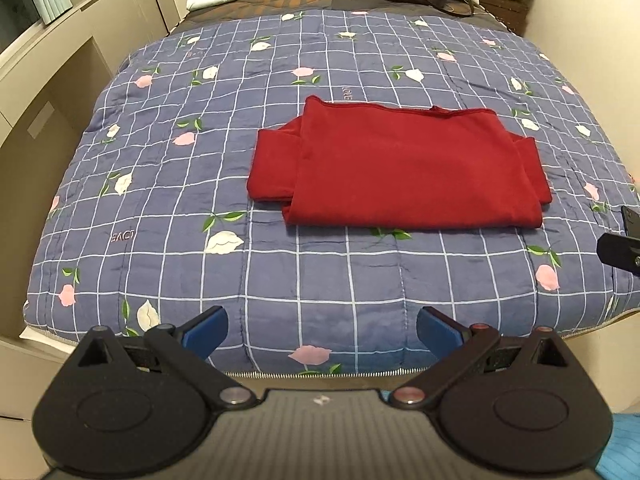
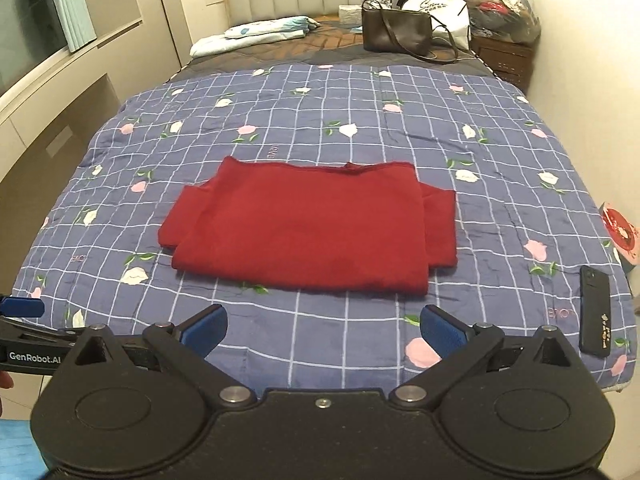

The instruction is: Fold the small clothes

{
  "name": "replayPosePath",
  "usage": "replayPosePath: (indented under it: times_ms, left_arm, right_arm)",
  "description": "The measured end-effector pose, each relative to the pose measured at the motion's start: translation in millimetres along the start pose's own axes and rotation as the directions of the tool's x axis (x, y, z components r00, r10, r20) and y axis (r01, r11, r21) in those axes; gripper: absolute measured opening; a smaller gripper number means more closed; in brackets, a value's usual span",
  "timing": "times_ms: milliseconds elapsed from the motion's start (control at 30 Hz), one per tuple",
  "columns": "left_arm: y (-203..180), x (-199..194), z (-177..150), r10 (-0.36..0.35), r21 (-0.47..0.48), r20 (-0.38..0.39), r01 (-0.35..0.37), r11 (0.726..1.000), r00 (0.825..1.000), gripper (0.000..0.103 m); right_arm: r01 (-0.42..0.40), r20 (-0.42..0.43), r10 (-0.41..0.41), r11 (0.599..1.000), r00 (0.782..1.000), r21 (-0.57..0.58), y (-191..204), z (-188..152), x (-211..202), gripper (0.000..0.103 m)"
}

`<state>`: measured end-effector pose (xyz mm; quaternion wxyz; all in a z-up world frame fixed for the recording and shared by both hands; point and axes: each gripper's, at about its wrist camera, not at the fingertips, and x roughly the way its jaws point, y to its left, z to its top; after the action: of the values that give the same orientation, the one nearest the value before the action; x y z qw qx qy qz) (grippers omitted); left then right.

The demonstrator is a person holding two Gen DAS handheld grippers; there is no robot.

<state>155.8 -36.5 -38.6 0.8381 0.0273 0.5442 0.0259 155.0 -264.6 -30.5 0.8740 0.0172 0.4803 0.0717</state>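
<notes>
Faintly, "GenRobot.AI" on left claw [image 2: 24, 312]; red garment [image 2: 304, 228] folded.

Cut off by the right wrist view's right edge: round red-and-pink printed object [image 2: 622, 236] at bed's right edge. Unreadably small: gold marking on flat black phone [image 2: 595, 311]. Underlayers of folded red garment [image 2: 304, 228] hidden.

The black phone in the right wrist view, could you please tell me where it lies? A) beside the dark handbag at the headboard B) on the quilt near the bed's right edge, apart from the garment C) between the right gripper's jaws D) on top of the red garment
B: the black phone lies flat on the checked quilt near its right edge, well clear of the red garment.
</notes>
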Motion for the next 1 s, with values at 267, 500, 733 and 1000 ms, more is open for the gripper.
replayPosePath:
  times_ms: [267,500,733,1000]
  left_arm:
    - [-26.7,-1.8,8.9,0.023,-0.013,-0.004,-0.023,1.0,1.0,0.102]
    - [-59.4,-0.6,15.6,0.039,-0.044,-0.021,-0.04,0.998,0.999,0.102]
    - [-92.5,1.7,20.6,0.063,-0.105,-0.035,-0.067,0.992,0.997,0.102]
    - [-122.8,10.2,16.5,0.089,-0.159,-0.102,-0.105,0.982,0.991,0.102]
  right_arm:
    - [0.008,-0.035,-0.007,1.0,0.999,0.014,-33.1,4.1,0.3,0.102]
    - [-0.005,-0.059,0.005,1.0,0.998,-0.009,-64.1,18.0,-3.4,0.102]
    - [-0.025,-0.074,0.019,0.997,0.997,-0.07,-93.9,31.2,-0.3,0.102]
    - [-0.058,-0.117,0.046,0.993,0.992,-0.101,-125.9,37.2,12.7,0.102]
